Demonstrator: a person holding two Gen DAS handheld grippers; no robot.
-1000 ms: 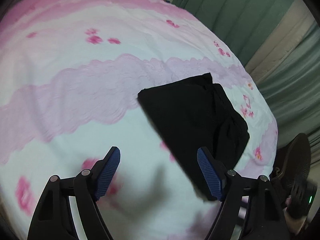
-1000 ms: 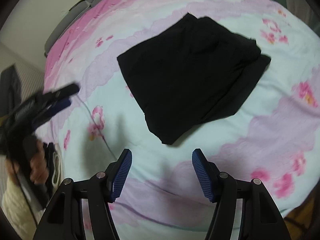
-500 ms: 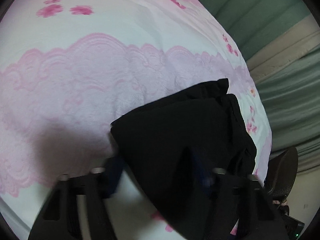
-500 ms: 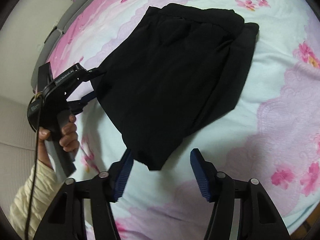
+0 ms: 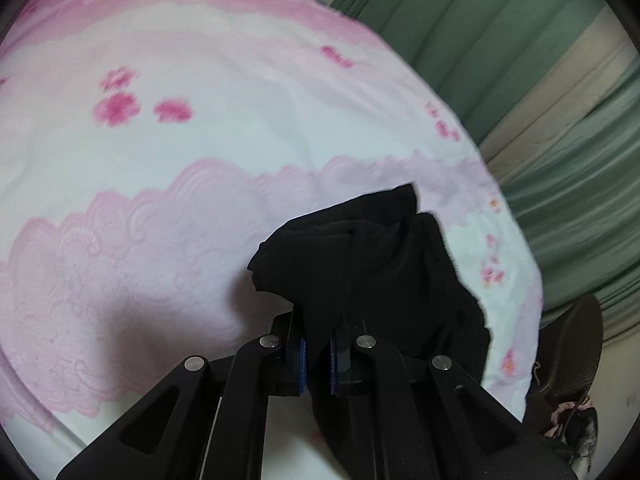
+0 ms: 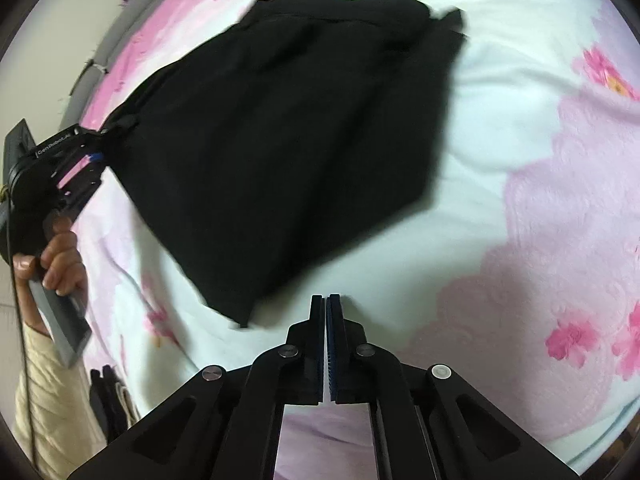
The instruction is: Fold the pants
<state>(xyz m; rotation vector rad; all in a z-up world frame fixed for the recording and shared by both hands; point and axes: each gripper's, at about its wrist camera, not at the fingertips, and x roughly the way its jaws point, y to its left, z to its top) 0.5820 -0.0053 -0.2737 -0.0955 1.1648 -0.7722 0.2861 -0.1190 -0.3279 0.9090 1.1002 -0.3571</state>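
The black folded pants (image 6: pixel 304 152) lie on the pink and white floral bedspread (image 6: pixel 540 200). My left gripper (image 5: pixel 317 354) is shut on a corner of the pants (image 5: pixel 368 264) and lifts that edge off the bed. It also shows in the right wrist view (image 6: pixel 86 160), at the left, pinching the pants' left corner. My right gripper (image 6: pixel 325 312) is shut with its pads pressed together and no cloth between them, just right of the pants' near corner.
Green curtains (image 5: pixel 520 60) hang beyond the bed's far right edge. A dark mesh chair (image 5: pixel 576 356) stands at the lower right. The person's hand and cream sleeve (image 6: pixel 44 320) hold the left gripper. A grey headboard (image 6: pixel 120 28) runs along the bed's far left side.
Both grippers went from wide open to shut. The left one moved onto the pants' corner, closed on it and raised it. The right one closed just beside the near corner.
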